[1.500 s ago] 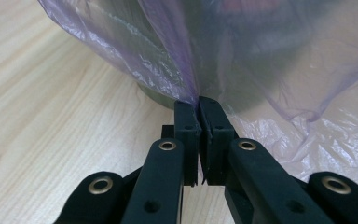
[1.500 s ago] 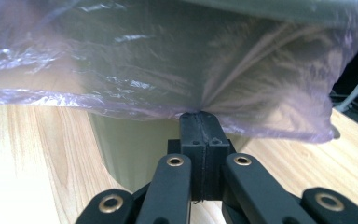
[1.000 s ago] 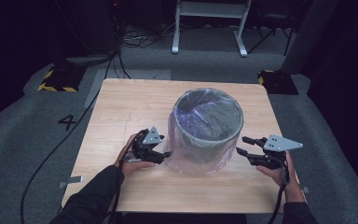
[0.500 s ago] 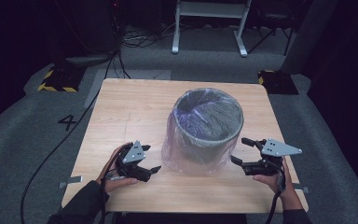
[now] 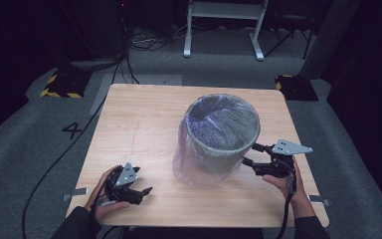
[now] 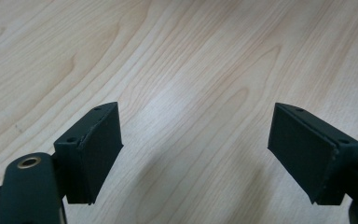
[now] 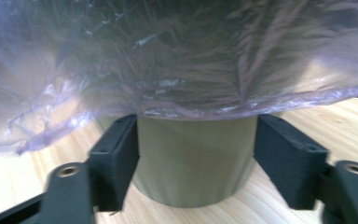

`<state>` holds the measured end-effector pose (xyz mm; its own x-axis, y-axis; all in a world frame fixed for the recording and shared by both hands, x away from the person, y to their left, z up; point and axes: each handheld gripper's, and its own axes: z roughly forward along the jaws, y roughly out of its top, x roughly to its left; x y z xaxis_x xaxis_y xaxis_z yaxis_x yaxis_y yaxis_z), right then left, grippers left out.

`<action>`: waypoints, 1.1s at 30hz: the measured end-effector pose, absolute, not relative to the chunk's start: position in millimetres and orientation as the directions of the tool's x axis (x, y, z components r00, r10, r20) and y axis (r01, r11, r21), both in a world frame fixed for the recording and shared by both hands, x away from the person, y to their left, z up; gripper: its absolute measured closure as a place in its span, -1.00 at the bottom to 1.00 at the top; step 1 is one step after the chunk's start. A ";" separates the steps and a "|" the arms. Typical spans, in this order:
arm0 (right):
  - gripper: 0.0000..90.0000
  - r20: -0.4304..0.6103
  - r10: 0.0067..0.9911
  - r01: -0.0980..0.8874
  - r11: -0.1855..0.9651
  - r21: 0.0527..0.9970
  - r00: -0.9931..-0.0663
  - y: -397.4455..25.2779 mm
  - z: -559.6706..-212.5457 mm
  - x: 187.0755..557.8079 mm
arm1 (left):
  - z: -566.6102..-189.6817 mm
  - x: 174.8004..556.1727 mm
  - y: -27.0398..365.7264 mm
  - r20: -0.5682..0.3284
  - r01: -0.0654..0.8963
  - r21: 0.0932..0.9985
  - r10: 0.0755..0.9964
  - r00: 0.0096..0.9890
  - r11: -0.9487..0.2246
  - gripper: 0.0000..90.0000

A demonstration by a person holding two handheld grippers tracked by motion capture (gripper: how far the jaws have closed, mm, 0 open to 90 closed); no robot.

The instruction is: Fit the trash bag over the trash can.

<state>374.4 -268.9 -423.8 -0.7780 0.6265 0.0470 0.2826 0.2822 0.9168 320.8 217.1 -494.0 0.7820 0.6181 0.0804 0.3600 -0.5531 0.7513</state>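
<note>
At the near left corner of the counter [image 5: 144, 119] the left gripper [image 5: 140, 191] lies low over bare wood, its fingers [image 6: 98, 149] spread wide with nothing between them, well apart from the work. Moving right, the bin [image 5: 222, 134] stands upright just right of the counter's centre, nearer the front edge than the back, a round grey-green tub. A thin, lilac-tinted plastic liner [image 5: 194, 164] sits inside it, is folded over the rim and hangs down the outer wall in loose crinkled folds, pooling lowest on the side toward the person's left. Further right, the right gripper [image 5: 252, 155] is close against the bin's near right flank; its own view shows its fingers [image 7: 114, 161] released, one to each side of the bin's lower wall under the hanging edge of the liner, gripping nothing. Whether they touch the wall cannot be told. Judging from this, the lining looks largely done: the bag is in and turned over the rim all round. What seems left is tidying, such as smoothing or evening out the skirt of plastic, which hangs unevenly, and drawing the right gripper clear.
</note>
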 end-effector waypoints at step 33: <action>1.00 -0.338 0.683 -0.030 0.420 0.907 -0.647 -272.5 -411.5 353.4 | -504.2 332.0 221.5 -0.002 0.422 0.718 0.605 0.796 -0.554 -0.61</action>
<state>353.4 -272.5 -411.5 -0.6474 0.6832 -0.3379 -0.0301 0.4200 0.9070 332.0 221.5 -504.2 0.7964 0.6047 -0.0020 0.4224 -0.5538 0.7175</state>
